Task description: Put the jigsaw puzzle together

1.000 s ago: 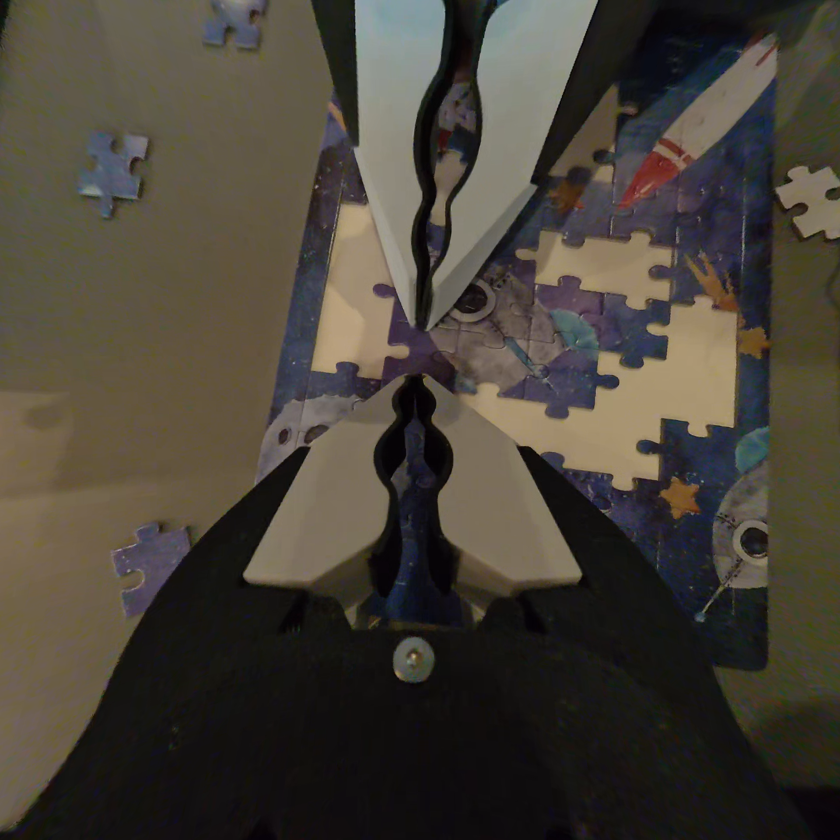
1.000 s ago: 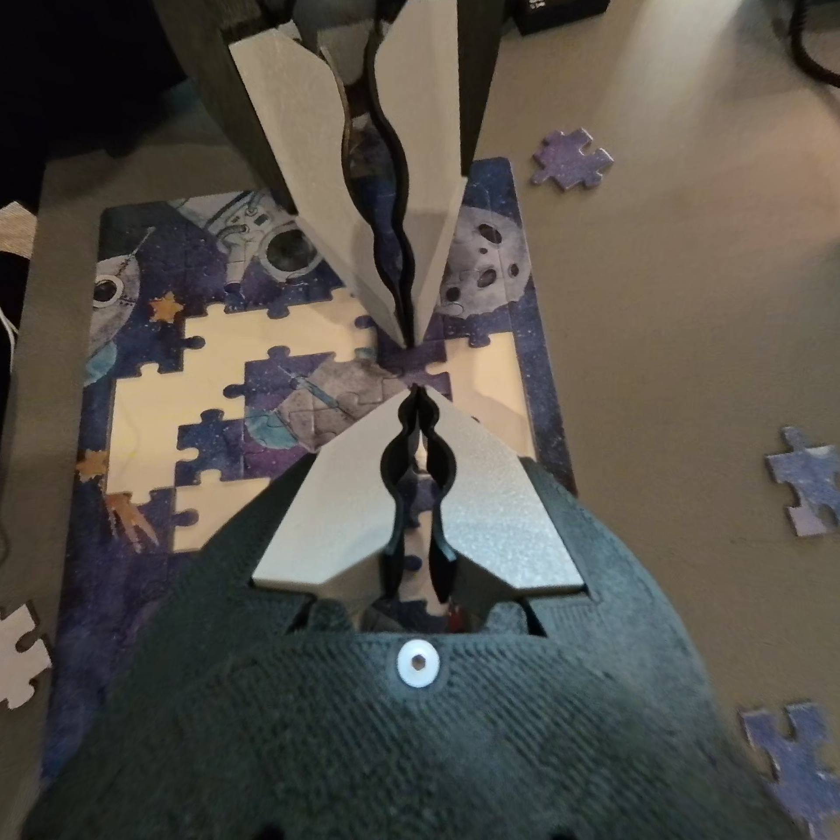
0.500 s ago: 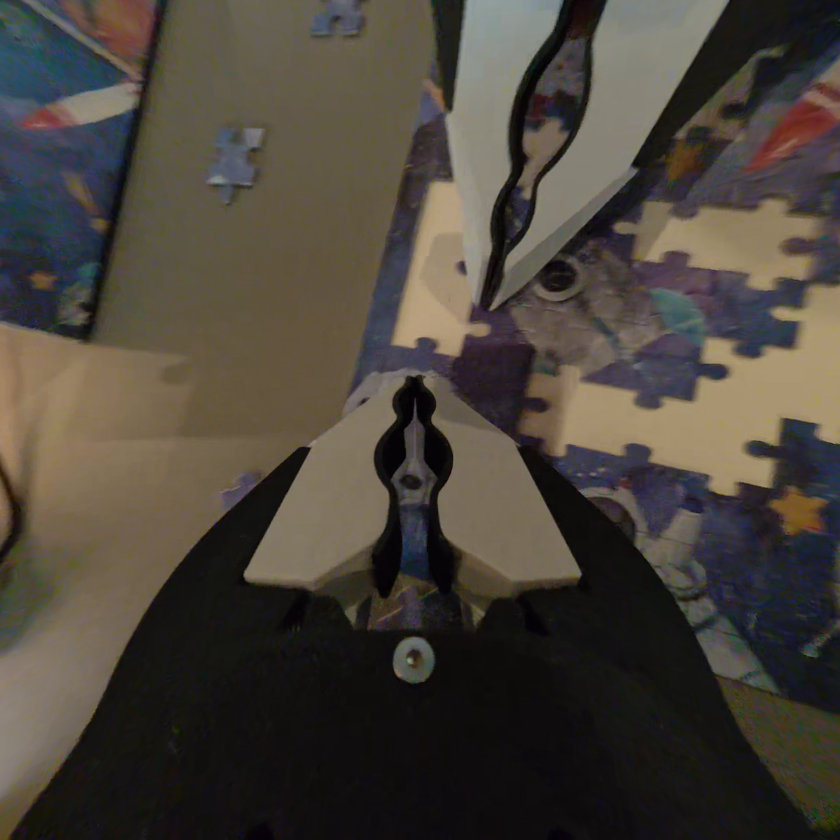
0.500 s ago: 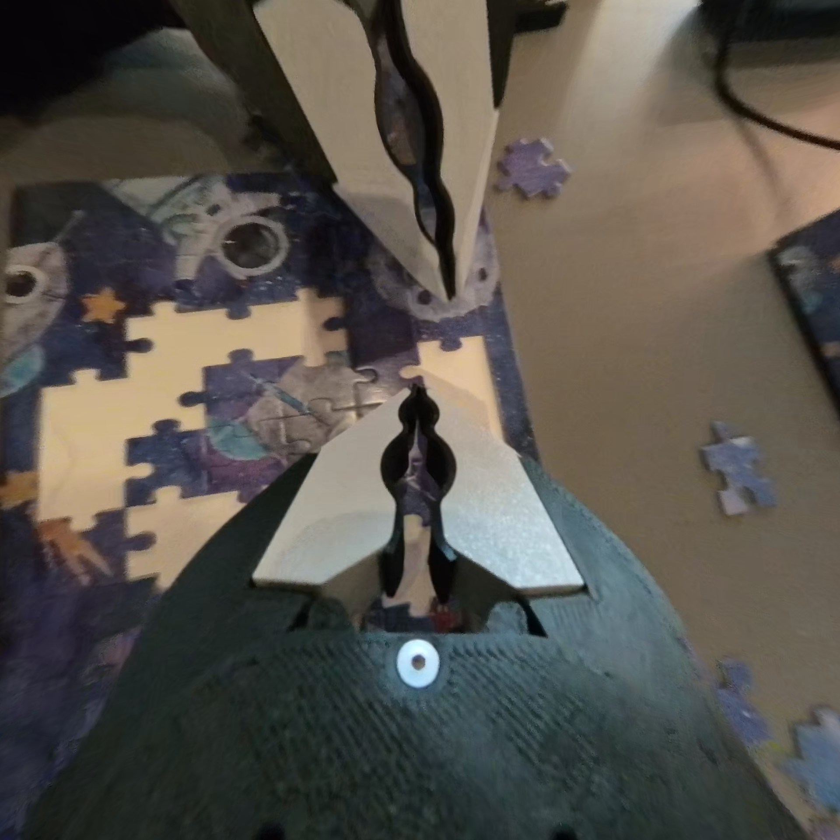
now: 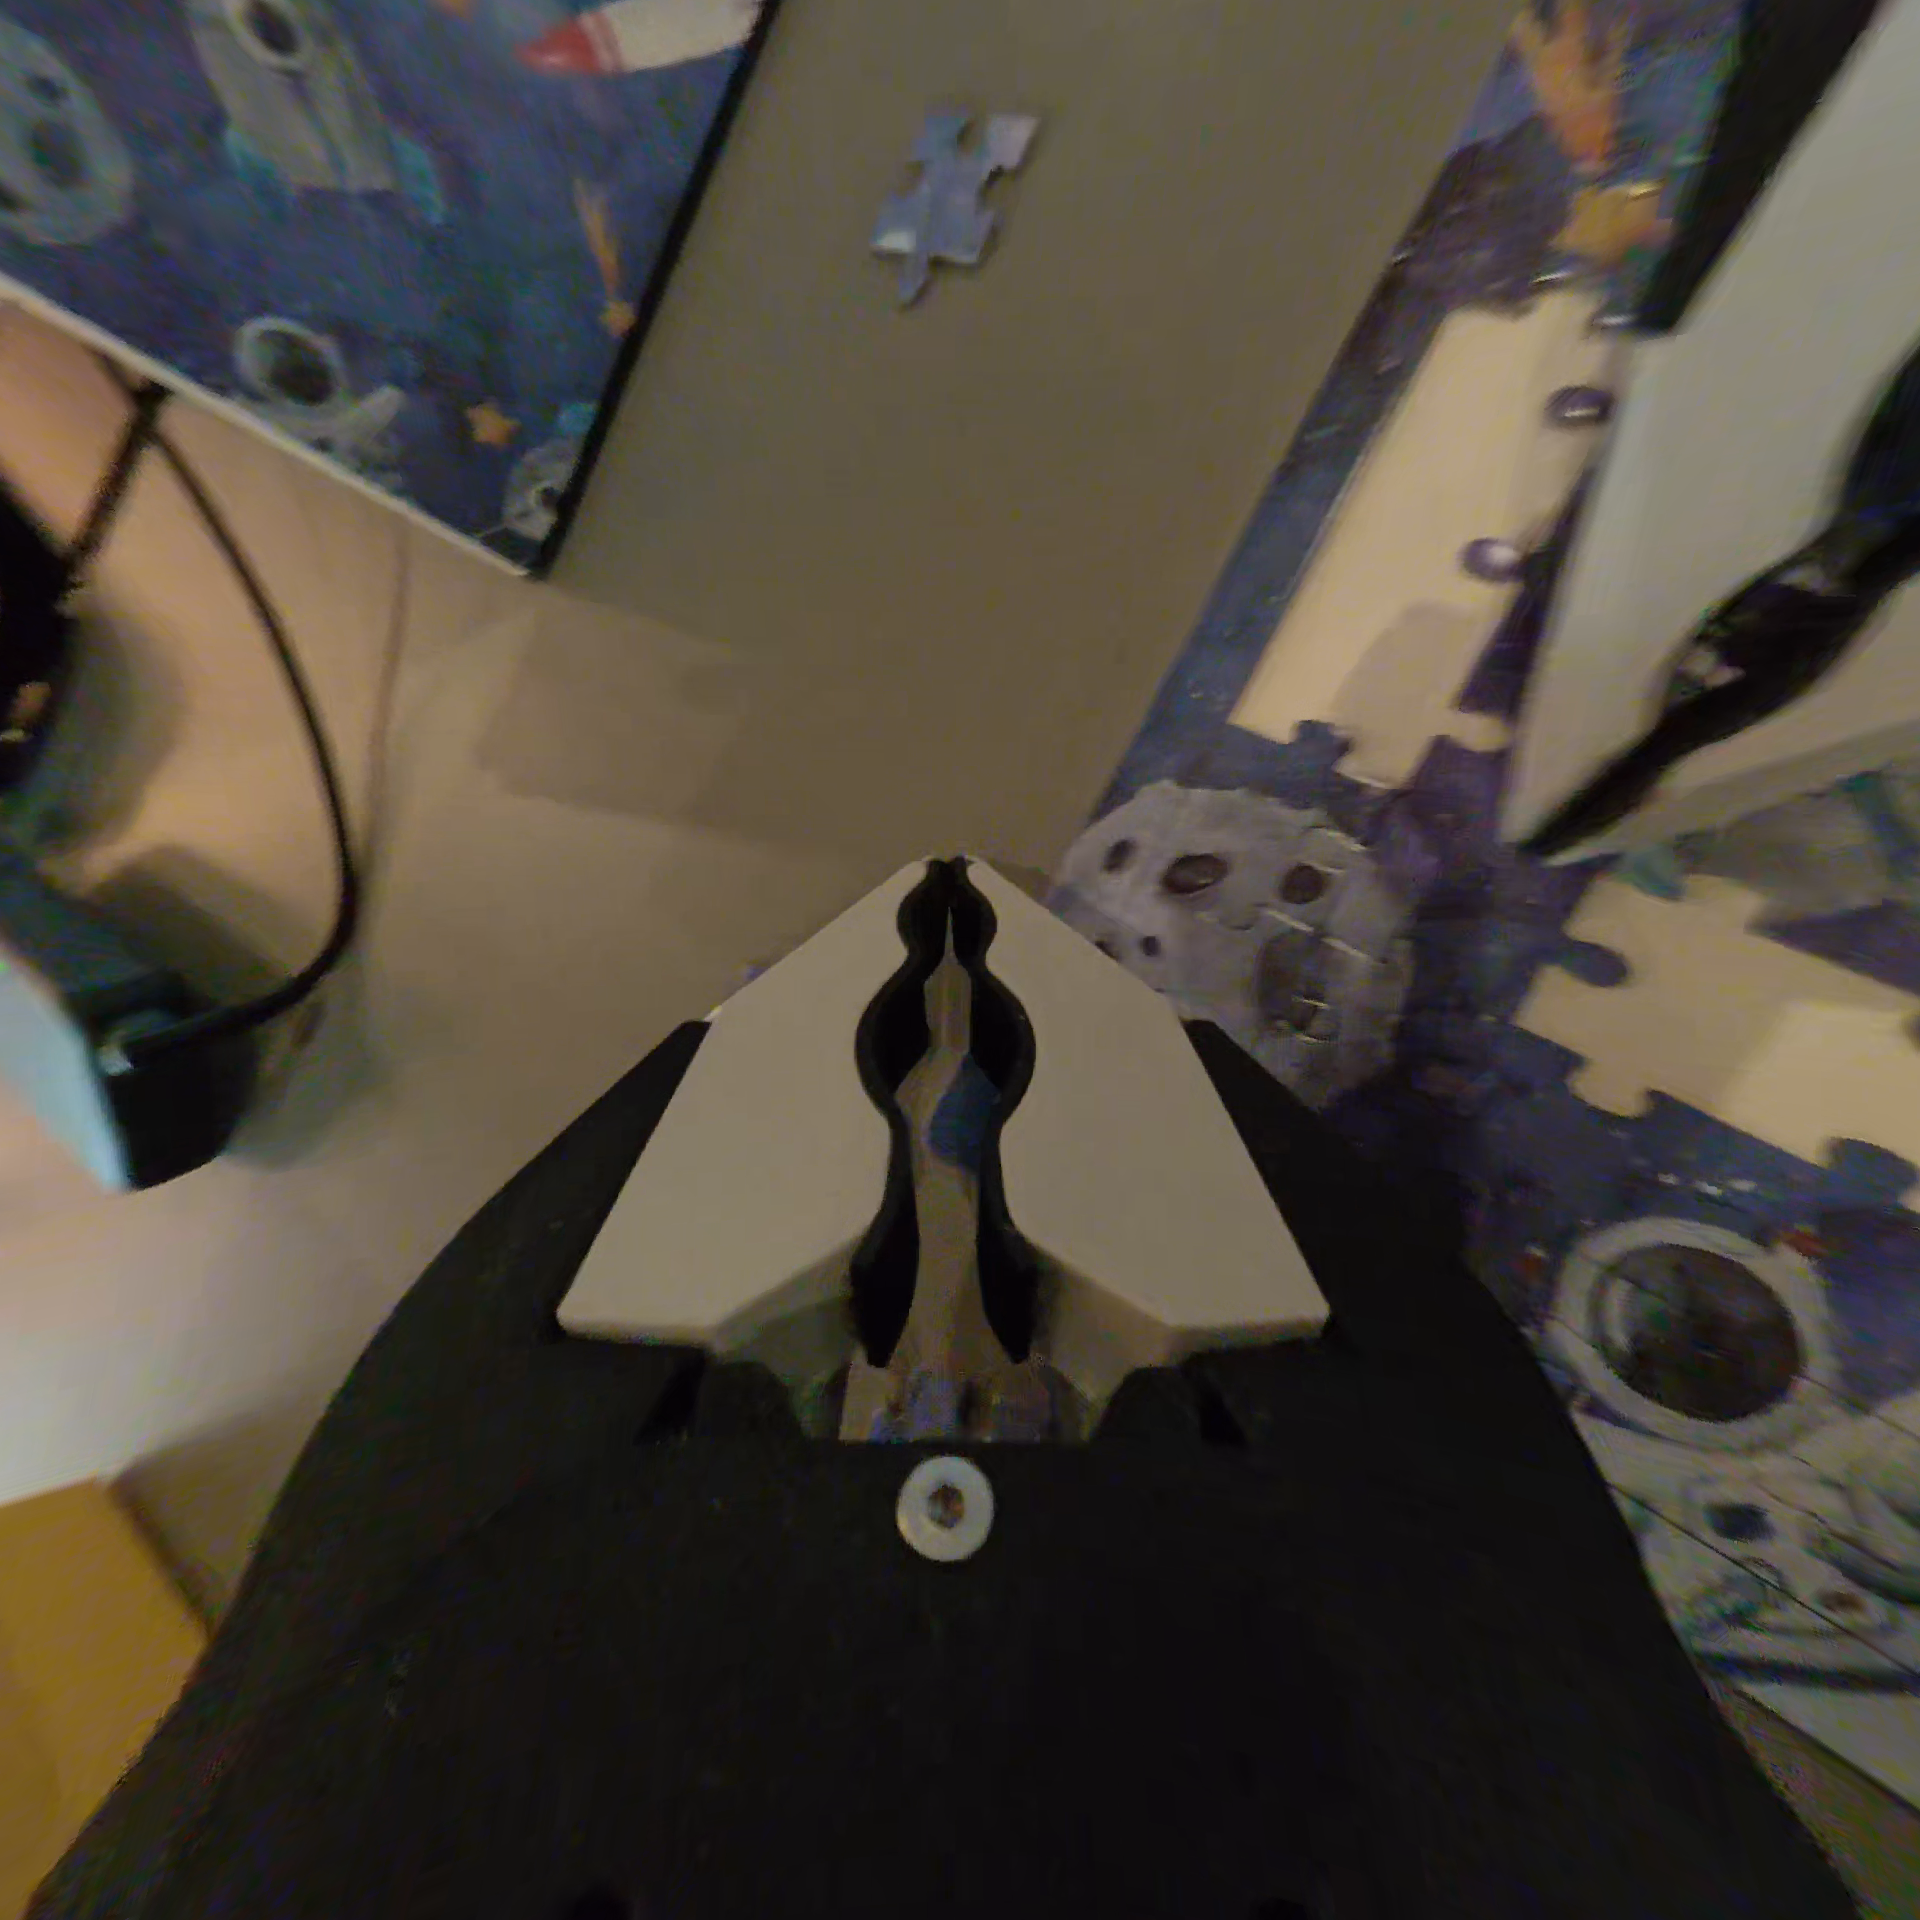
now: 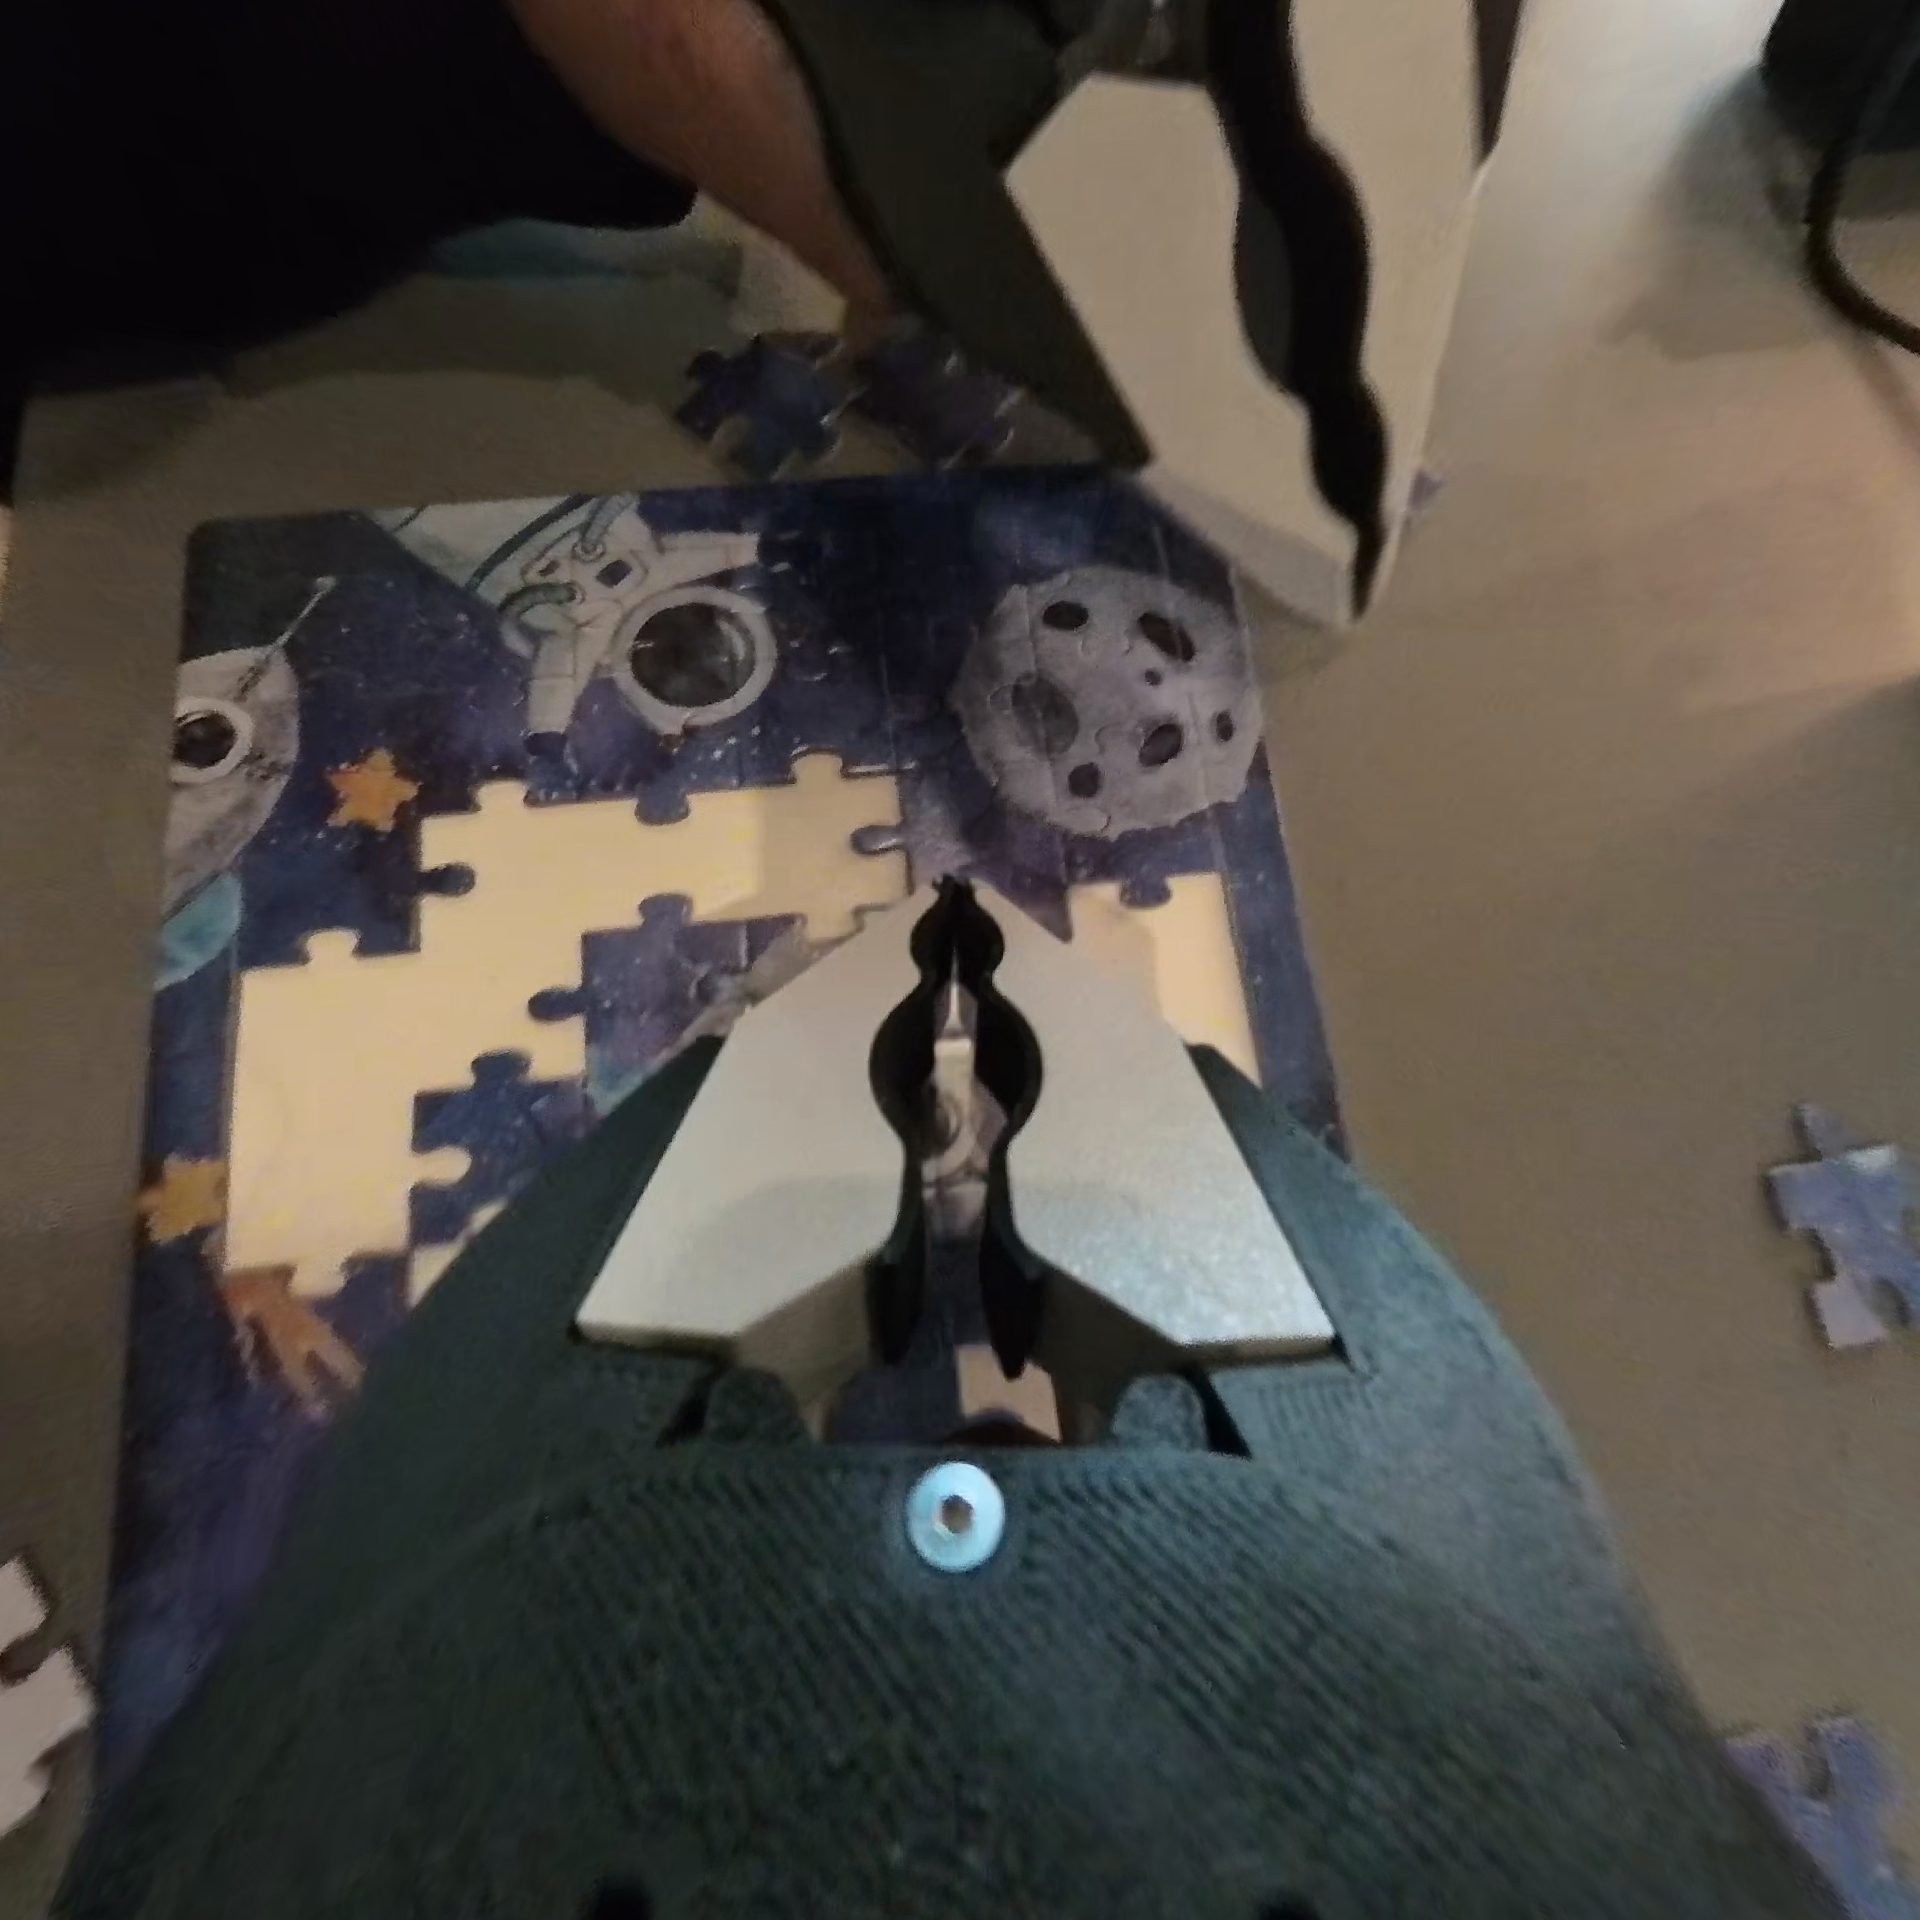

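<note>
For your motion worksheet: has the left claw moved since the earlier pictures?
Yes. The left claw has swung off the puzzle board, leftward, and now points at bare table.

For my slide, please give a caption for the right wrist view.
Right gripper, shut, above the half-finished space puzzle; loose pieces lie beside it on the table.

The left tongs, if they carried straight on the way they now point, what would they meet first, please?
Probably bare tabletop: the left tongs are shut and aim between the puzzle board and a space-themed picture. Farther along lies a loose blue piece, though depth is unclear.
</note>
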`<state>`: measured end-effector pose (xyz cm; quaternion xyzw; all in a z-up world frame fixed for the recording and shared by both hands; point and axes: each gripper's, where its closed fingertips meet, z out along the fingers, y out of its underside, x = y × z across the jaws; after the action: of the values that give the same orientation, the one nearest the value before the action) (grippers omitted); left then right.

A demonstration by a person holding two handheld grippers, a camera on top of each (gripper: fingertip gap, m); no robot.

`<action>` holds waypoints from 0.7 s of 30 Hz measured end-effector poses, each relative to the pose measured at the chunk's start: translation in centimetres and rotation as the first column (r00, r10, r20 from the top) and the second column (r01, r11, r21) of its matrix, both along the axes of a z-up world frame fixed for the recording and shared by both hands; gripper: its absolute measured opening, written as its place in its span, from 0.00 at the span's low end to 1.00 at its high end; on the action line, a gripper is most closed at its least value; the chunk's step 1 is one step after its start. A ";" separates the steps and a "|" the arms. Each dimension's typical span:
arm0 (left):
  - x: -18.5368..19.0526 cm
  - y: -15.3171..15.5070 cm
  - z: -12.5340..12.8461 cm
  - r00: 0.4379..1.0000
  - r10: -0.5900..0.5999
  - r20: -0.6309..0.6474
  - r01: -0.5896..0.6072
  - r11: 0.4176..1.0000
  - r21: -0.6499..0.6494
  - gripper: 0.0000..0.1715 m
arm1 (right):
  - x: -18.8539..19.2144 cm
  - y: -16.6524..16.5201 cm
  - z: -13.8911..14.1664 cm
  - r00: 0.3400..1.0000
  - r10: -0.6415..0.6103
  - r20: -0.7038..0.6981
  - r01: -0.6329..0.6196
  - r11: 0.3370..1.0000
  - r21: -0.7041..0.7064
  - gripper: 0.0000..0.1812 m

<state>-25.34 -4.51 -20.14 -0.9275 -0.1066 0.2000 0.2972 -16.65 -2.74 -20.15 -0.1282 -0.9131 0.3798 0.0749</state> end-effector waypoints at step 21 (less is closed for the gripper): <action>-3.8 -2.6 6.5 0.967 0.243 -0.075 -0.195 0.897 0.396 0.00 | -11.9 21.4 11.7 0.606 -0.700 -0.378 0.575 0.714 -0.399 0.20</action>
<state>-29.12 -7.13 -13.61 -0.8189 -0.2292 0.2636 0.4554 -28.56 18.71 -8.42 -0.3514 -0.7001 0.4527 0.4259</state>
